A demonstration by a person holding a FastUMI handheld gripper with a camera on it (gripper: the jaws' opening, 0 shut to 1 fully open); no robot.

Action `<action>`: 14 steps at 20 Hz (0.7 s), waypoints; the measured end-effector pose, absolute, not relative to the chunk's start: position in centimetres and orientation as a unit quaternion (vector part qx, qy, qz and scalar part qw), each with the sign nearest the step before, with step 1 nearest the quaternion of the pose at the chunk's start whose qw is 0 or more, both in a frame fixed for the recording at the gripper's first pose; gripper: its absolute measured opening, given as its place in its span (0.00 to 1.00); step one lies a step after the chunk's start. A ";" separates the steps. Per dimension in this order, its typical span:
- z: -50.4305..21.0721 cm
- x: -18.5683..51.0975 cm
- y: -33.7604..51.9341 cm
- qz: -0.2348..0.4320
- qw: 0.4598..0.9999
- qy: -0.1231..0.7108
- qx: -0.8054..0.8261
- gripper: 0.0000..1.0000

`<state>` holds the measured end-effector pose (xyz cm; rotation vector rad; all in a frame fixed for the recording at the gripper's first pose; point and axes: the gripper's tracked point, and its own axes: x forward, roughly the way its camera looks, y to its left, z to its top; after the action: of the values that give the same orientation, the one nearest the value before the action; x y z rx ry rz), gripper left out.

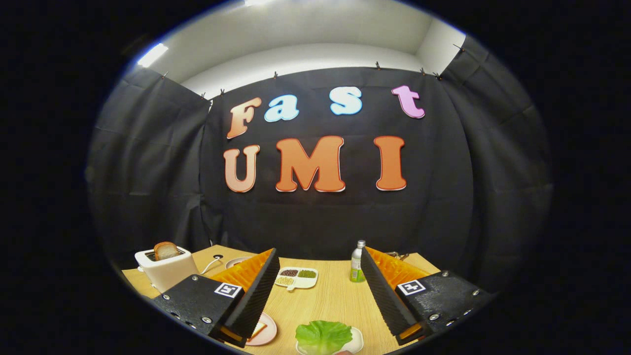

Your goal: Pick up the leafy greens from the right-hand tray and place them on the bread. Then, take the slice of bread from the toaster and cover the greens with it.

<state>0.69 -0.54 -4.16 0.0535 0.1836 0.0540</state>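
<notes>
My gripper (318,268) is open, its two black ribbed fingers spread wide above the wooden table with nothing between them. Below and between the fingers lies a green lettuce leaf (323,336) on a small white tray (356,340). To its left, partly hidden under the left finger (254,291), a pink plate (268,331) carries a slice of bread (258,329). Further off beyond the left finger stands a white toaster (165,271) with a browned bread slice (166,250) sticking up out of its slot.
A white divided dish (297,277) with beans and grains sits mid-table beyond the fingers. A small green bottle (358,262) stands by the right finger. A white cord (212,265) runs from the toaster, and another plate's rim (237,261) peeks behind the left finger. Black cloth walls the table.
</notes>
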 end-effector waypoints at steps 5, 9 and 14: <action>-8.5 0.9 -0.7 0.030 0.982 0.183 0.028 0.99; -11.7 0.7 0.0 0.046 0.966 0.247 0.060 0.99; -15.6 0.6 -0.2 0.046 0.947 0.313 0.053 0.99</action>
<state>0.60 -0.22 -15.64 0.1088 0.6370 0.0934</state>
